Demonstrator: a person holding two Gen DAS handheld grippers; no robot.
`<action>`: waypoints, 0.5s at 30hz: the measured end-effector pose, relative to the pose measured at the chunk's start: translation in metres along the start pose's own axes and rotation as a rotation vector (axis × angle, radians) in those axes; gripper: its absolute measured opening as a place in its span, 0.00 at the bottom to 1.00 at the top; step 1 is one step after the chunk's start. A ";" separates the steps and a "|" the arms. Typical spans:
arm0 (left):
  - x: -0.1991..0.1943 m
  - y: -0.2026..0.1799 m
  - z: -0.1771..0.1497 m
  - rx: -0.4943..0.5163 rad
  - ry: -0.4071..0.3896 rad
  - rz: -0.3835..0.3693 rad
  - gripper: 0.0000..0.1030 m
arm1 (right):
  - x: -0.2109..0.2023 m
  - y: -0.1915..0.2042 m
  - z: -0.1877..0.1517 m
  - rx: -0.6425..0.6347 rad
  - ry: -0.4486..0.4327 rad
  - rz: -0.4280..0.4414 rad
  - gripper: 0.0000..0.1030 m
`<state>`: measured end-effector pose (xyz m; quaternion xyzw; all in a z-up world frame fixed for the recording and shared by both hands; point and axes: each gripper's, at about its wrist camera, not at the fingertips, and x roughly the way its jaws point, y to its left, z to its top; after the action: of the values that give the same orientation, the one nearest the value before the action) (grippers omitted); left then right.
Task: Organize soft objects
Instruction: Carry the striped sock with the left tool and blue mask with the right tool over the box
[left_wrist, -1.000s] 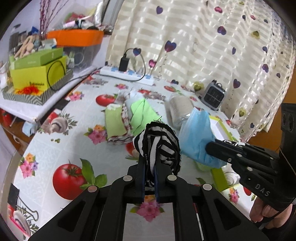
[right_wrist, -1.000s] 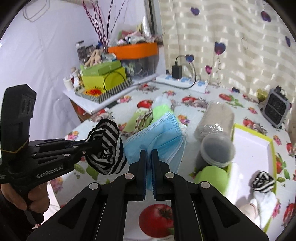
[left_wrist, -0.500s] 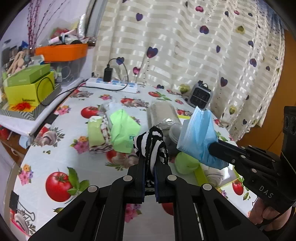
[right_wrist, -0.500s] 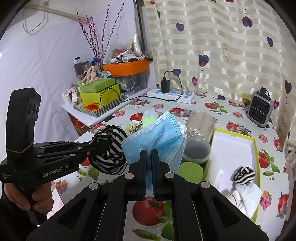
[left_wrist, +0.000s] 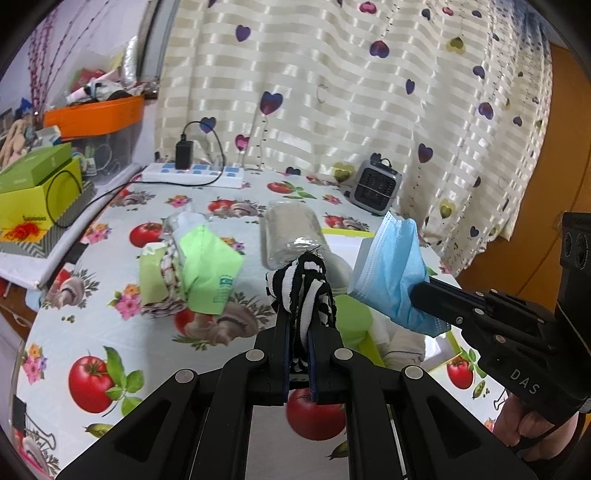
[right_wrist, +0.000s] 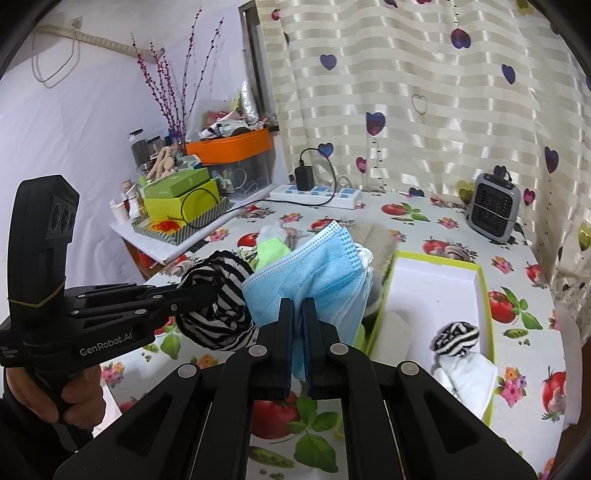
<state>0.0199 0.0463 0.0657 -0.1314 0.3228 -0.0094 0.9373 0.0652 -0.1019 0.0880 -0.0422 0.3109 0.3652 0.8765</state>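
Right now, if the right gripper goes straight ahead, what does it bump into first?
Probably the grey plastic-wrapped roll behind the blue face mask that the right gripper holds; depth is unclear, so it might pass above it.

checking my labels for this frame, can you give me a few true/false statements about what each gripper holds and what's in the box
1. The left gripper is shut on a black-and-white striped sock. True.
2. The right gripper is open, holding nothing. False: it is shut on a blue face mask.
3. A second striped sock lies in the green-rimmed box. True.
4. The grey fan heater sits inside the box. False: it stands on the tablecloth by the curtain.
5. Both held items are up off the table. True.
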 end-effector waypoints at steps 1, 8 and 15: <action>0.001 -0.002 0.001 0.004 0.001 -0.004 0.07 | -0.001 -0.002 0.000 0.004 -0.001 -0.004 0.04; 0.007 -0.018 0.006 0.029 0.002 -0.031 0.07 | -0.007 -0.015 -0.002 0.027 -0.011 -0.028 0.04; 0.013 -0.032 0.014 0.054 -0.002 -0.063 0.07 | -0.015 -0.034 -0.003 0.060 -0.023 -0.061 0.05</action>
<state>0.0405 0.0171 0.0767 -0.1161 0.3174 -0.0473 0.9400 0.0776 -0.1367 0.0890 -0.0214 0.3103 0.3292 0.8916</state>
